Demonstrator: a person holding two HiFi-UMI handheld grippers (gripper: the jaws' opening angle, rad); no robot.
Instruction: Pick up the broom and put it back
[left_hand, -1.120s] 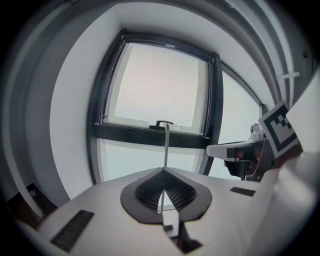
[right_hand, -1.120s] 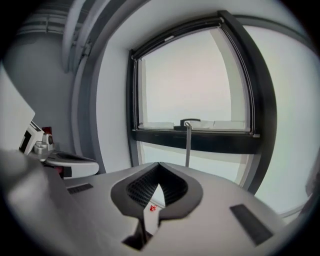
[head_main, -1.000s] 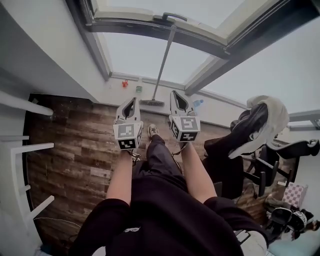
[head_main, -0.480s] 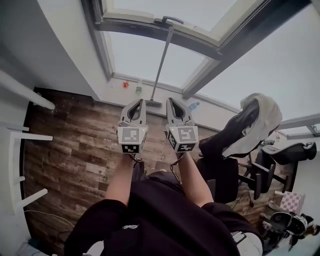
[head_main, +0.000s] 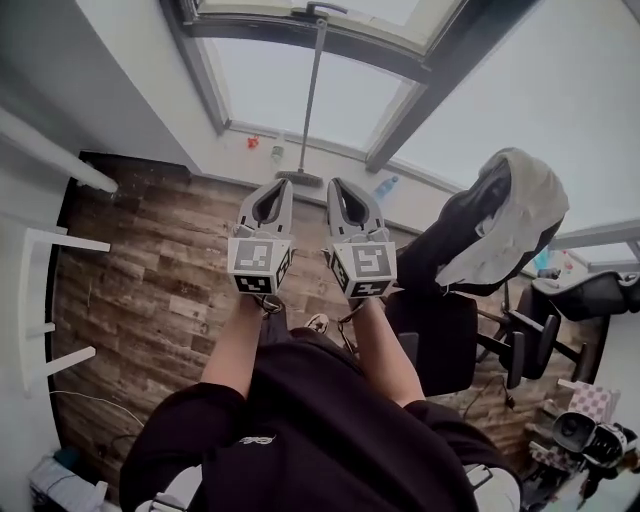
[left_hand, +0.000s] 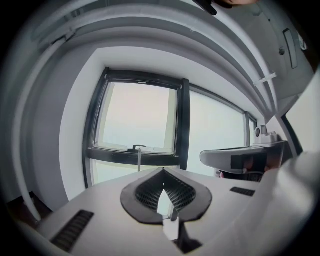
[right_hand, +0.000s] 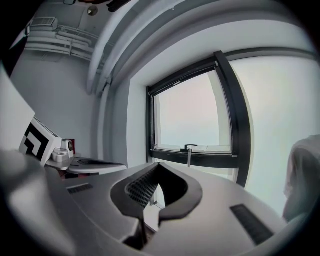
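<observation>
Head view first: the broom (head_main: 312, 90) stands at the far edge of the floor (head_main: 150, 270). Its head rests at the foot of the wall and its handle leans up against the window (head_main: 255, 90). Nobody has hold of it. The left gripper (head_main: 281, 187) and right gripper (head_main: 334, 186) are held out side by side above the boards, both aimed at the broom head and well short of it. Off at the right edge of the floor there's a chair (head_main: 440, 330) with a pale cloth (head_main: 520, 215) thrown over its back, clear of the path.

Over to the left gripper view: the jaws are pressed together at the tips with nothing between them. Straight ahead, the thin handle of the broom (left_hand: 138, 161) rises to the window frame.

Right gripper view now: same story, jaws fully closed and empty. The broom (right_hand: 189, 159) shows a little right of the tips, propped against the dark lower frame.

So where are we? I'd say right at the start. The approach is on, but the pick-up isn't done. Both pairs of jaws need to open before either can take the handle. After that come the grasp, the lift and the carry back to wherever the broom belongs, a spot these views don't show.
</observation>
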